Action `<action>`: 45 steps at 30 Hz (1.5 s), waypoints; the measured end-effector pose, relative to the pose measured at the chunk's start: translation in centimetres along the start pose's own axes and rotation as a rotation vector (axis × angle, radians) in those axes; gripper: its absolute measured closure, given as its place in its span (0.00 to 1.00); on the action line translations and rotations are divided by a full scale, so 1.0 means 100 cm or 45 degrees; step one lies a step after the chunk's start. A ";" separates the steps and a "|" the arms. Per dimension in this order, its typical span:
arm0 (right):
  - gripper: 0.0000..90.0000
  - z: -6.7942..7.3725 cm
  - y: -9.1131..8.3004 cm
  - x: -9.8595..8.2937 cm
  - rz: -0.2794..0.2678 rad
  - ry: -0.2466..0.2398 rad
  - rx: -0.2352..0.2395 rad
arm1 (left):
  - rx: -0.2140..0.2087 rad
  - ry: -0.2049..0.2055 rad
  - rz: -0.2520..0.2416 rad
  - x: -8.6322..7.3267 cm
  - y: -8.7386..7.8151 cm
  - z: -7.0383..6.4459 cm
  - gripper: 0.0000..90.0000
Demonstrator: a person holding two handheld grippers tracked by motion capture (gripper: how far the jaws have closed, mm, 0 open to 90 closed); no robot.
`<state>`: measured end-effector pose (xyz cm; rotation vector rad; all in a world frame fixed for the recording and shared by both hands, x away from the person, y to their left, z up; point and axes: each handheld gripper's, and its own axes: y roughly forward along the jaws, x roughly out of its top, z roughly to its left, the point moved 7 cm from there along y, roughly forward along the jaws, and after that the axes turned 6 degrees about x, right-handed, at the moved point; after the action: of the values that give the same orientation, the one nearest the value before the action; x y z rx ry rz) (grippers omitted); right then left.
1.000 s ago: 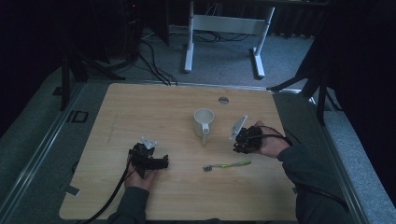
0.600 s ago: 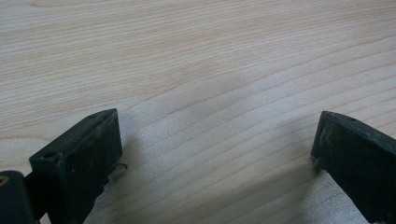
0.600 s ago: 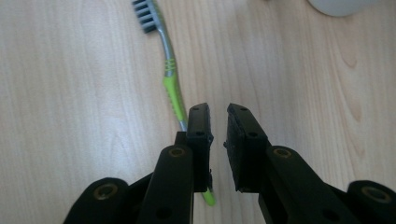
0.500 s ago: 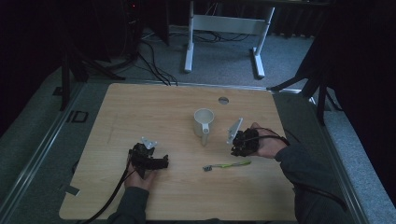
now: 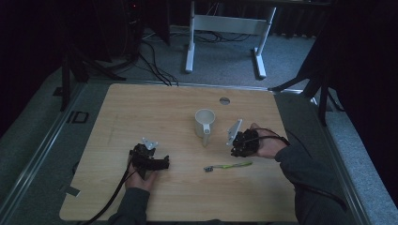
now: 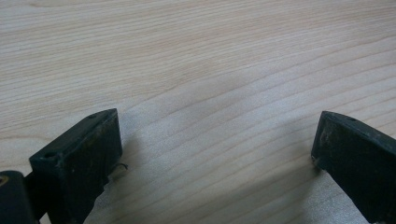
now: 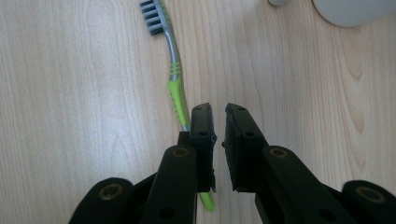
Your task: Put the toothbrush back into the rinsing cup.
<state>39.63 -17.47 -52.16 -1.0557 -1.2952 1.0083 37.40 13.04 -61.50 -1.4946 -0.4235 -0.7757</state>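
A green and grey toothbrush (image 5: pixel 228 166) lies flat on the wooden table (image 5: pixel 141 108), its dark bristles pointing left. A white mug (image 5: pixel 205 123) stands upright behind it, handle toward me. My right gripper (image 5: pixel 238 149) hovers just above the toothbrush's handle end. In the right gripper view its jaws are almost together with nothing between them (image 7: pixel 217 112), and the toothbrush (image 7: pixel 175 79) runs beside and under the left jaw. The mug's base (image 7: pixel 355 9) shows at the top right. My left gripper (image 5: pixel 163 161) rests at the near left, and its jaws stand wide open over bare wood (image 6: pixel 217 126).
A round cable hole (image 5: pixel 225 100) sits at the table's far edge. Cables trail from both grippers toward me. Beyond the table are a white desk frame (image 5: pixel 225 28) and cables on the grey carpet. A metal rail (image 5: pixel 42 150) runs along the left side.
My right gripper has drifted slightly left and nearer, closing in over the toothbrush handle. The left gripper, mug and toothbrush have stayed put.
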 end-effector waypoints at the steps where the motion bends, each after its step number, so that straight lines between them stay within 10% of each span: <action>1: 0.91 0.000 0.000 0.000 0.001 -0.003 0.002 | 0.000 0.000 0.000 0.000 0.000 0.000 0.02; 45: 0.89 0.008 0.022 0.003 0.181 -0.104 0.076 | 0.000 -0.001 -0.001 0.000 0.000 0.000 0.02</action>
<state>38.83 -16.69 -54.21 -1.0819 -1.2615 1.2011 37.40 13.03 -61.50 -1.4946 -0.4244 -0.7755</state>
